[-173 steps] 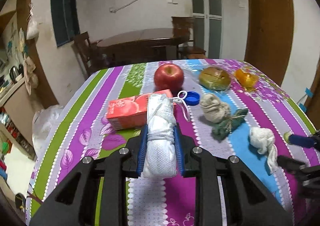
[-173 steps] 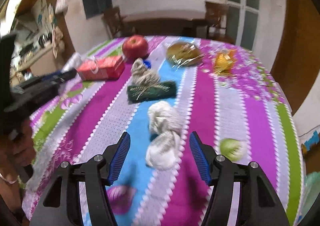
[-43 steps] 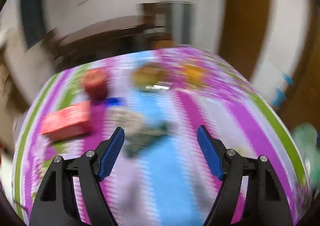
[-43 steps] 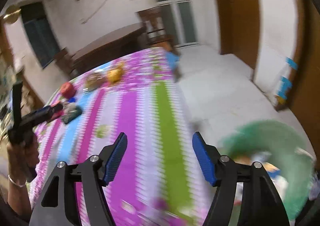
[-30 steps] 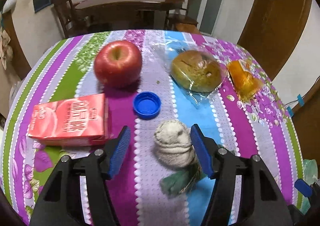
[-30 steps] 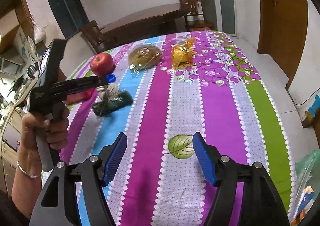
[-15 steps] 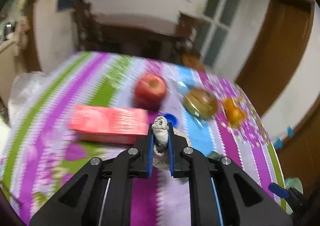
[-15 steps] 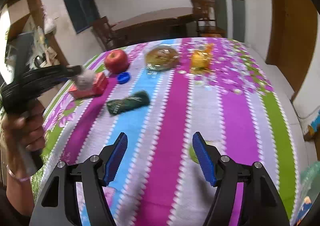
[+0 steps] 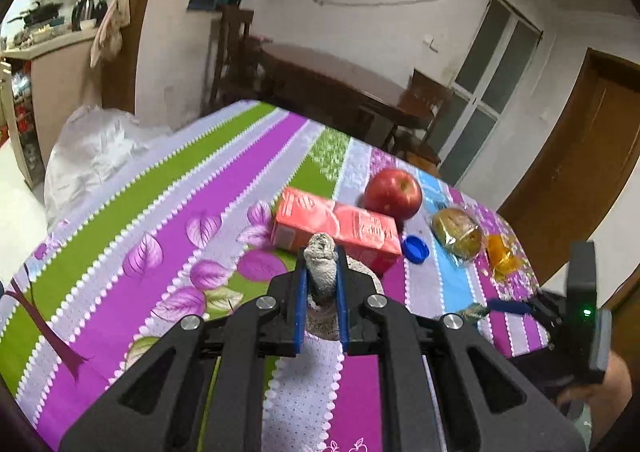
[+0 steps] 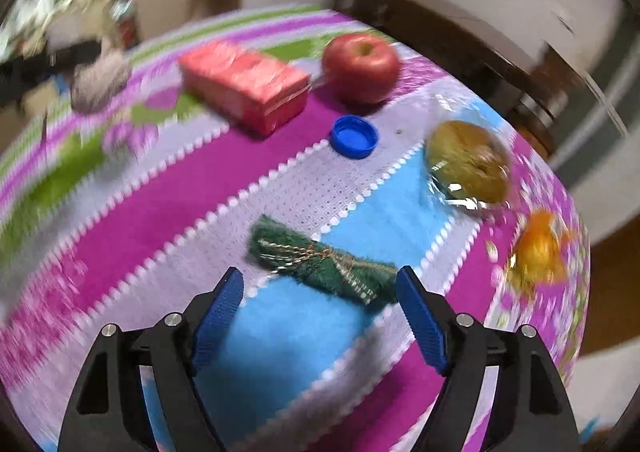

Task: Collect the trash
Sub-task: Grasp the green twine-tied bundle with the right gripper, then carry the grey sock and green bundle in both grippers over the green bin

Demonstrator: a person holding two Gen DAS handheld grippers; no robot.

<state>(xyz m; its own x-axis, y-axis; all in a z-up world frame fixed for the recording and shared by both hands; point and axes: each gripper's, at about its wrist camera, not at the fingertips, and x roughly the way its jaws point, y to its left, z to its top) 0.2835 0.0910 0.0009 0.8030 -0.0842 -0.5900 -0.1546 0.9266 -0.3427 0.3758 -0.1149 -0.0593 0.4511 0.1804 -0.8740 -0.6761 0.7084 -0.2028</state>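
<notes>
My left gripper [image 9: 320, 278] is shut on a grey crumpled wad [image 9: 321, 252], held above the striped tablecloth [image 9: 168, 187]. The right wrist view shows the same wad [image 10: 100, 79] blurred at the far left. My right gripper [image 10: 320, 278] points down at a dark green wad tied with gold thread [image 10: 316, 262]. That wad lies on the cloth just ahead of the fingertips. The jaws are opening and the pads touch nothing. In the left wrist view the right gripper [image 9: 508, 306] shows at the right edge, in a person's hand.
A red juice carton [image 10: 244, 87], an apple [image 10: 360, 65], a blue bottle cap [image 10: 354, 135], a wrapped bun [image 10: 468, 167] and an orange wrapper [image 10: 538, 248] lie beyond the green wad. A white plastic bag [image 9: 96, 147] hangs off the table's left side.
My left gripper closed on the grey wad and carried it up and to the left. My right gripper swung in over the green wad, rolled, and its jaws widened.
</notes>
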